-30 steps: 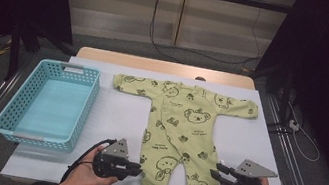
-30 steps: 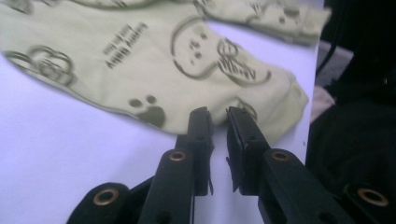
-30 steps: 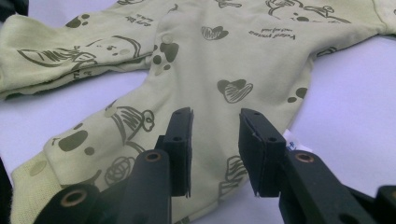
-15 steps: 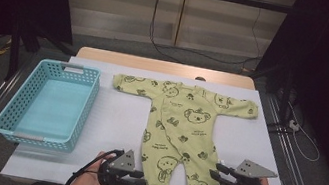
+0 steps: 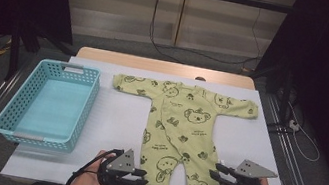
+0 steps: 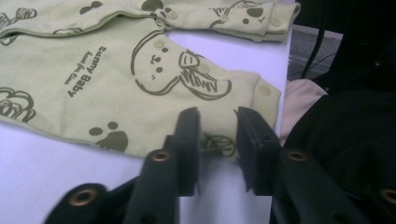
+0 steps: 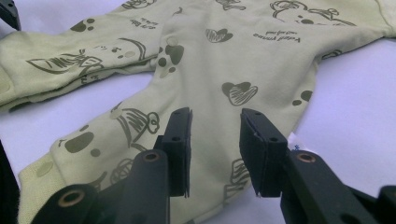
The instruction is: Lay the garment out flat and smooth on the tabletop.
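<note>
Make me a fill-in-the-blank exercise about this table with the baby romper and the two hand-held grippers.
1. The yellow-green romper lies spread flat on the white table, and the ____ basket sits to its left.
2. The basket holds ____.
3. The left hand-held gripper and the right hand-held gripper are each at one ____ of the romper.
4. The printed words on the romper read Sunny ____.

Missing words: blue; nothing; leg; Baby

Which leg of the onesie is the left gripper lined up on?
The leg at the left of the high view, beside the left gripper. Its snap-edged cuff lies between the open jaws; the other leg lies by the right gripper.
</note>
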A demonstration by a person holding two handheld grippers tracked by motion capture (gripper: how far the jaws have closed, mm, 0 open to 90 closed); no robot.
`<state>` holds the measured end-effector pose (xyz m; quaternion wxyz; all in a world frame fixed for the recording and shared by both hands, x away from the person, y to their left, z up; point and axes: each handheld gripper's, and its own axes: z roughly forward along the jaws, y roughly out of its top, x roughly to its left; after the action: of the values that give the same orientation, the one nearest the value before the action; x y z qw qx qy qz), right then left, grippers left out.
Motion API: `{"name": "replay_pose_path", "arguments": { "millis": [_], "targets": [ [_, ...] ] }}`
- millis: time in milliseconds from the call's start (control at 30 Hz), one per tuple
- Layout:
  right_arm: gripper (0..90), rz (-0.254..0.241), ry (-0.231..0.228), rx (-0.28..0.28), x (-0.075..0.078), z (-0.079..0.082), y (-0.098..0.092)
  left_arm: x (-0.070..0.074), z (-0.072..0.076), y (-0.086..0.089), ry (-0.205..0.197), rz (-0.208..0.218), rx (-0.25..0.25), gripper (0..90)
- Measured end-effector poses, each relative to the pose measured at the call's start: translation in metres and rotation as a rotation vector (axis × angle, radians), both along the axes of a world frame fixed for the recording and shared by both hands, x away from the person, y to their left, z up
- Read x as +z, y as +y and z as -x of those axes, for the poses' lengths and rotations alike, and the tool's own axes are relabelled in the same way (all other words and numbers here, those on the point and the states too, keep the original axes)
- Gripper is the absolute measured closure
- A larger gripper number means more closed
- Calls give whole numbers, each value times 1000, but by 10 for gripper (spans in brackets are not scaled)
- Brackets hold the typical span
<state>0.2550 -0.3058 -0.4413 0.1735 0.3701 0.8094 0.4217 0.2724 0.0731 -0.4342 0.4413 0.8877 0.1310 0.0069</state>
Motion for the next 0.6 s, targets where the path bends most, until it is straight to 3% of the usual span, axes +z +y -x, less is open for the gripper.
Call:
{"name": "replay_pose_path", "arguments": {
  "millis": [133,267,300,333,367,400,467,500,533,567,600],
  "targets": [
    [638,-1,4,15,0,1,2,-1,3,-7,10,16,-56,740],
    [593,3,14,43,-2,1,4,-10,0,-11,34,-42,-65,666],
    [580,16,19,37,-3,2,5,-13,-1,-12,45,-51,-41,641],
    [578,17,22,45,-4,2,5,-14,-3,-11,36,-79,-66,640],
    [573,26,25,48,-4,2,5,-14,-4,-10,47,-72,-65,641],
    [568,36,25,45,-5,2,5,-14,-4,-10,56,-81,-55,671],
    [563,65,26,47,-6,2,5,-17,-4,-11,95,-22,-44,743],
    [558,81,23,43,-6,2,5,-14,-3,-10,83,-65,-17,778],
    [558,76,21,39,-6,2,4,-12,-3,-8,91,-82,-19,793],
    [558,64,16,51,-6,1,3,-14,1,-10,113,-42,32,801],
    [558,48,9,71,-5,2,3,-13,-2,-8,87,-69,-24,804]
  ]
}}
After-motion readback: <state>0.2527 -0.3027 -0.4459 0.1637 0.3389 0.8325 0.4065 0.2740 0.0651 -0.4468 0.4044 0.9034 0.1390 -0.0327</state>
